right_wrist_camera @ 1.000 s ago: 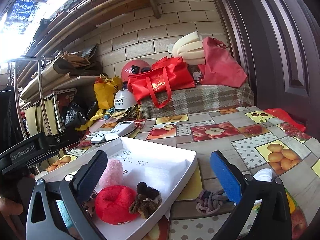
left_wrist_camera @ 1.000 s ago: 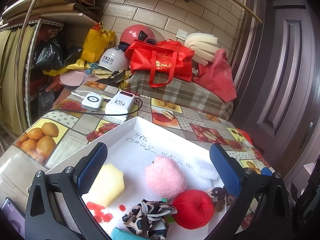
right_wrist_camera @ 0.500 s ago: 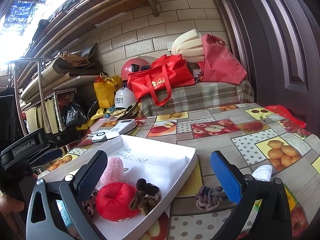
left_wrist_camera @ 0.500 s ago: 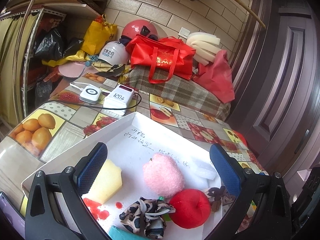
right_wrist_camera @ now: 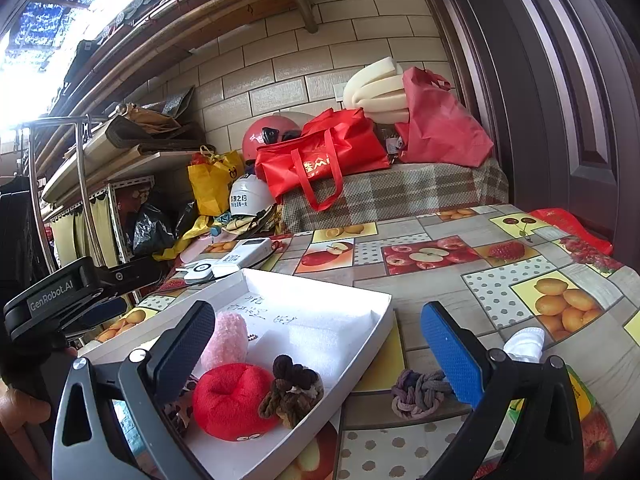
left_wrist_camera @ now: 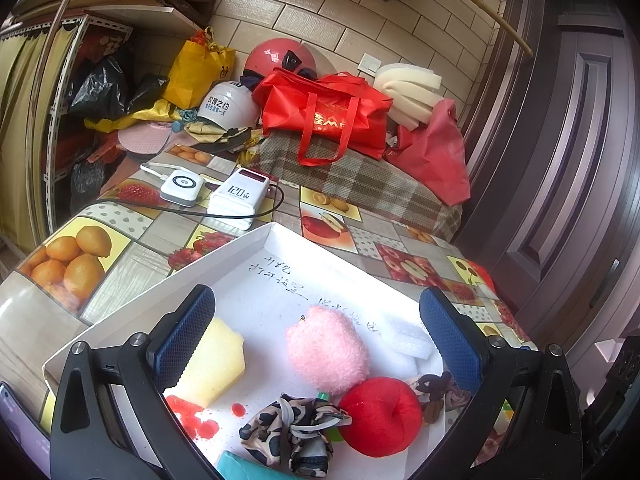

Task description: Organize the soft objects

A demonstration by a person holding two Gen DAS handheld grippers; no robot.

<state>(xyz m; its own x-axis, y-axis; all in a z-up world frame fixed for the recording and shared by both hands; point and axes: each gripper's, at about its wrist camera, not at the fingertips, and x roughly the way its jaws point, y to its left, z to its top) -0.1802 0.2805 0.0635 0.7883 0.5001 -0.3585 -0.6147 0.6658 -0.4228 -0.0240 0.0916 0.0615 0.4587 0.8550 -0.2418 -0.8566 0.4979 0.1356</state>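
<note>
Right wrist view: my right hand-held gripper (right_wrist_camera: 316, 354) hangs wide open and empty, with the knotted rope ball (right_wrist_camera: 418, 394) low between its fingers, nearer the blue right one.
It sits on the worktop (right_wrist_camera: 460, 276) just outside the white tray (right_wrist_camera: 360, 344), which holds the red plush (right_wrist_camera: 230, 400), pink puff (right_wrist_camera: 224, 340), brown knot (right_wrist_camera: 294, 388) and yellow sponge (left_wrist_camera: 218, 360). My left hand-held gripper (left_wrist_camera: 316, 344) gapes empty over the tray, so I judge the right nearer.

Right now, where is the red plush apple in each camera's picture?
Left wrist view: the red plush apple sits low, right of centre, in the white tray, just below the pink fluffy ball.
Right wrist view: the apple sits low and left, in the tray's near end, with the brown knot touching its right side.
Shared landmark: the pink ball right behind the apple.
</note>
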